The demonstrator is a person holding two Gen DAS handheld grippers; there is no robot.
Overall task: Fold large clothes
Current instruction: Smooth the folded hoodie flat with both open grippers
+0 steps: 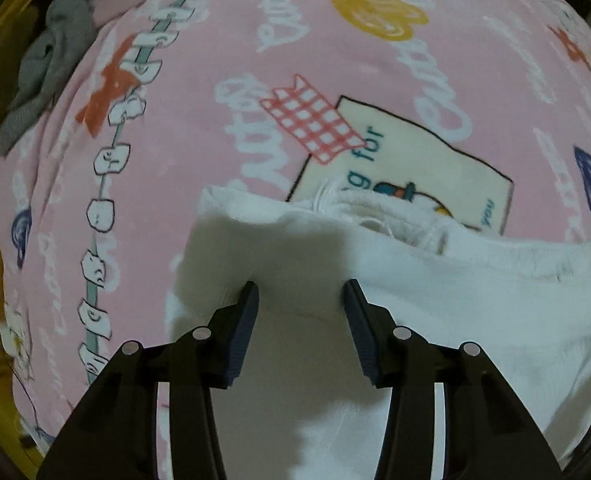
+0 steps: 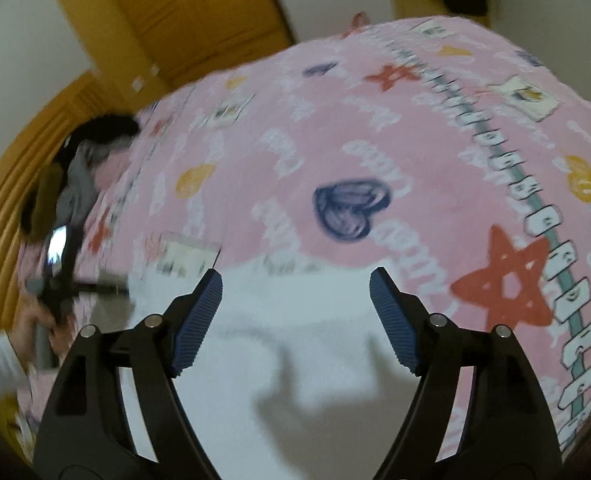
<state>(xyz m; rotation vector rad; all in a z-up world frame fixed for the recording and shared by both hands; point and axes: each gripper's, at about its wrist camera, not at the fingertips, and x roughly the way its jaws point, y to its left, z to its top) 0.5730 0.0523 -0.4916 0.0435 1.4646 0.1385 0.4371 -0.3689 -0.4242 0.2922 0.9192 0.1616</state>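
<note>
At the far left, about ten o'clock in the left wrist view, a heap of grey clothing [image 1: 51,64] lay at the edge of the pink printed blanket [image 1: 199,92]. Toward the centre, the left gripper [image 1: 301,292] stood over the white garment [image 1: 415,300], its fingers spread apart, nothing between them; whether the tips touched the cloth could not be told. The garment lay on the blanket from six o'clock out to three o'clock, its frayed edge [image 1: 375,212] bunched at about one o'clock from the gripper.

In the right wrist view, the person's left hand [image 2: 35,324] held the other tool at nine o'clock, beside a wooden headboard [image 2: 11,184]. The right gripper [image 2: 295,280] was wide open and empty above the white garment [image 2: 295,340], which filled the six o'clock area. The pink blanket [image 2: 435,140] spread from twelve to three o'clock. The picture was blurred.
</note>
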